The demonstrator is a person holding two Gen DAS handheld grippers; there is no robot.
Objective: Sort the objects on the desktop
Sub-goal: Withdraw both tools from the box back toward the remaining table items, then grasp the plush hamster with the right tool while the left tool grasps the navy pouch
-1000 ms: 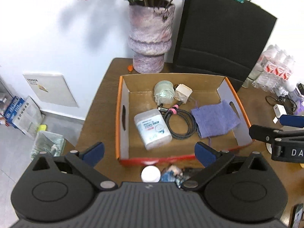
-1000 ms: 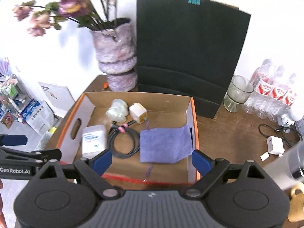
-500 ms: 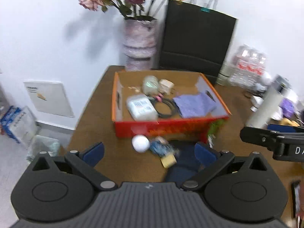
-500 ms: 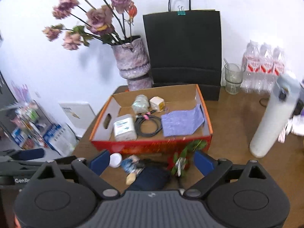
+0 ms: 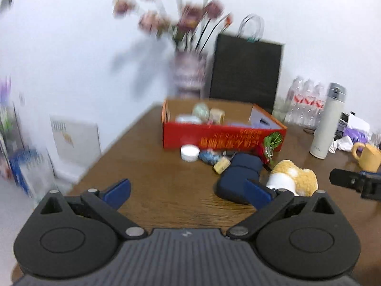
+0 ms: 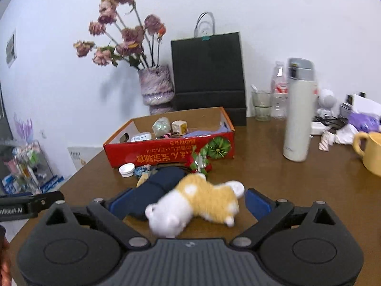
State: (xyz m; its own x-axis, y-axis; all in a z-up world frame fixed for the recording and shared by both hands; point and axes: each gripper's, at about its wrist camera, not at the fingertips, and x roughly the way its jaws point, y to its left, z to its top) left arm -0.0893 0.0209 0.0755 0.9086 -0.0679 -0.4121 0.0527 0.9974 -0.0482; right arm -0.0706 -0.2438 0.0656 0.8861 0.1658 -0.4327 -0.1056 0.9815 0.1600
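A red cardboard box [image 6: 171, 153] stands on the wooden table [image 6: 297, 186], holding a white container, a cable, a purple cloth and small items. In front of it lie a white cap [image 6: 127, 168], a blue wrapper [image 6: 142, 170], a dark blue case [image 6: 162, 181] and a yellow-white plush toy [image 6: 197, 202]. My right gripper [image 6: 188, 201] is open, its fingers on either side of the plush, not touching. My left gripper [image 5: 188, 190] is open and empty over bare table; the case [image 5: 240, 174] and plush [image 5: 293, 177] lie by its right finger.
A white flask [image 6: 297, 112] stands right of the box. A yellow mug [image 6: 370, 152] sits at the far right among cables and clutter. A vase of dried flowers [image 6: 157, 88], a black paper bag [image 6: 209, 76], a glass and water bottles stand behind.
Both grippers have pulled back and down from above the box to low over the table's near side. The plush and case have come into view. Both stay open.
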